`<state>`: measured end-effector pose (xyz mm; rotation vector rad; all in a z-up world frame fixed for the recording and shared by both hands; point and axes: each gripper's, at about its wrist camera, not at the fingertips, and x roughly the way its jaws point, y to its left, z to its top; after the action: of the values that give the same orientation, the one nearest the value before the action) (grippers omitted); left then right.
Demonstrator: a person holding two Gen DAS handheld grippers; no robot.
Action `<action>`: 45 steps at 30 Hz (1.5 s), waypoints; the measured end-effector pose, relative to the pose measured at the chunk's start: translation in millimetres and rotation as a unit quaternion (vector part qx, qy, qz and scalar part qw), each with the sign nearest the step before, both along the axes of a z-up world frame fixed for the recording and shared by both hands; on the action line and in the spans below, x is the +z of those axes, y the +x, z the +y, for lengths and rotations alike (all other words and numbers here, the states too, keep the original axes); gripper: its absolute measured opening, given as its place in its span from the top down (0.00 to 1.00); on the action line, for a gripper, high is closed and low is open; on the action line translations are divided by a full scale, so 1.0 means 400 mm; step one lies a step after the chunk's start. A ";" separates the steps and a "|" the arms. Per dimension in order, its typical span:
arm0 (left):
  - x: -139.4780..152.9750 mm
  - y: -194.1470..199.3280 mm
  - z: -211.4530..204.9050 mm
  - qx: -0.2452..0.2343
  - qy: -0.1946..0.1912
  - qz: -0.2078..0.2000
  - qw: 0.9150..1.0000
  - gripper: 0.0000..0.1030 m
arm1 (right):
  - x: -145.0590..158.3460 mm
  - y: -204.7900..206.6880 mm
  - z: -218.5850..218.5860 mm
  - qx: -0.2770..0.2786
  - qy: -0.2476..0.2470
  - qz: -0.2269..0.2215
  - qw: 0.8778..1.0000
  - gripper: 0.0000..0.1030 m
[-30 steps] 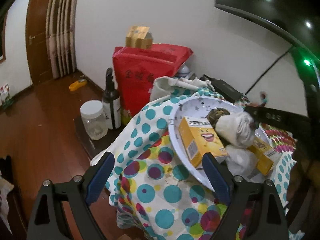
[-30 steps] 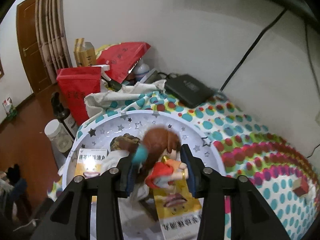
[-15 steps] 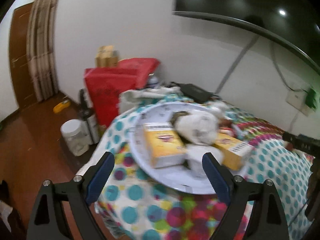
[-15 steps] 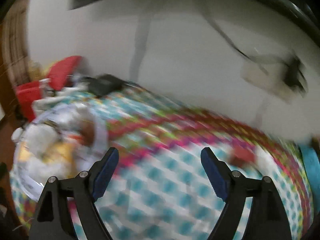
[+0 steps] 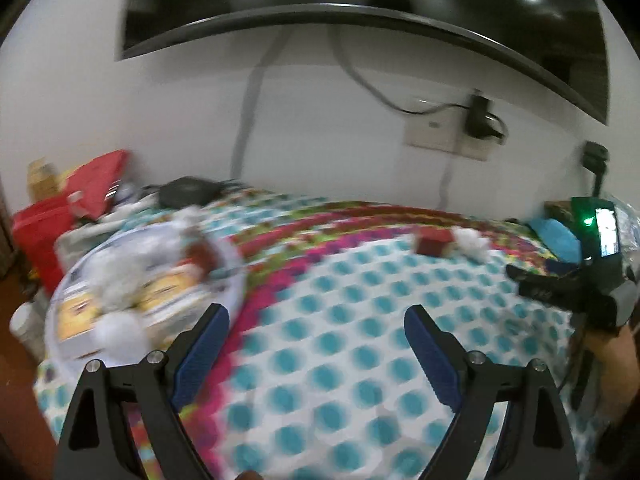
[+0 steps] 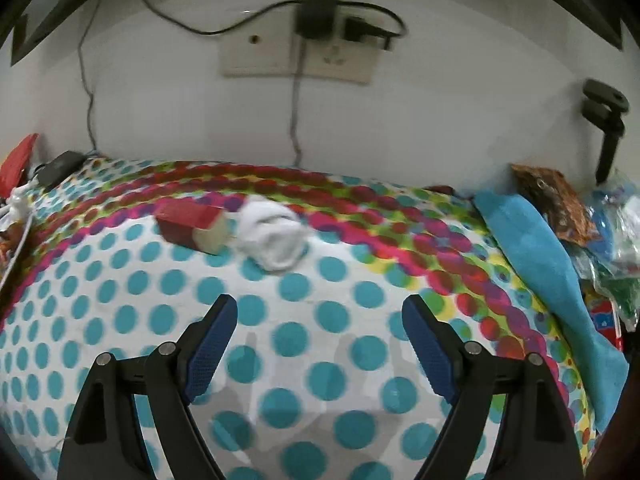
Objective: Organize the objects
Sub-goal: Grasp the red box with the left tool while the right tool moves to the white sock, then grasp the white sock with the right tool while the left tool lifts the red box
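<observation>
A small red box [image 6: 188, 226] and a white balled cloth [image 6: 272, 236] lie side by side on the dotted tablecloth [image 6: 320, 320]; both show blurred in the left wrist view, the box [image 5: 434, 242] and the cloth [image 5: 472, 242]. My right gripper [image 6: 319, 336] is open and empty, short of the cloth. My left gripper [image 5: 316, 340] is open and empty over the cloth-covered table. A white star-patterned plate [image 5: 68, 280] at the left holds yellow boxes [image 5: 76, 316], white cloths and a doll.
A teal cloth [image 6: 536, 256] and plastic bags [image 6: 616, 240] sit at the right edge. A wall socket with plugs [image 6: 316, 40] is behind. A red bag [image 5: 44, 228] and black device [image 5: 184, 190] stand at the far left. The other gripper's handle [image 5: 592, 280] shows at right.
My right gripper let go of the doll in the plate, opened and swung right toward the red box and white cloth. My left gripper turned right, away from the plate.
</observation>
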<state>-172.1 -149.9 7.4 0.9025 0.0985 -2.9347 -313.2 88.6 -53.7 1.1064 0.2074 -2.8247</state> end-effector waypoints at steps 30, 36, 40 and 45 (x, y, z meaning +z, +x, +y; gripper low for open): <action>-0.148 -0.539 0.306 -0.078 -0.046 -0.111 0.990 0.39 | -0.049 -0.040 0.085 -0.064 -0.029 -0.058 0.996 0.10; -0.079 -0.365 0.276 -0.069 -0.076 -0.068 0.992 0.39 | -0.060 -0.049 0.085 -0.049 -0.034 -0.075 0.995 0.10; -0.064 -0.250 0.237 -0.052 -0.086 -0.057 0.993 0.39 | -0.062 -0.040 0.082 -0.033 -0.040 -0.071 0.996 0.10; -0.077 -0.121 0.173 -0.033 -0.079 -0.062 0.994 0.39 | -0.052 -0.025 0.076 0.014 -0.071 -0.057 0.996 0.13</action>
<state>-220.6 -80.7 -23.4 1.0781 -0.1705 -2.8848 -323.1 119.0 -74.7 1.2177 0.0129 -2.6942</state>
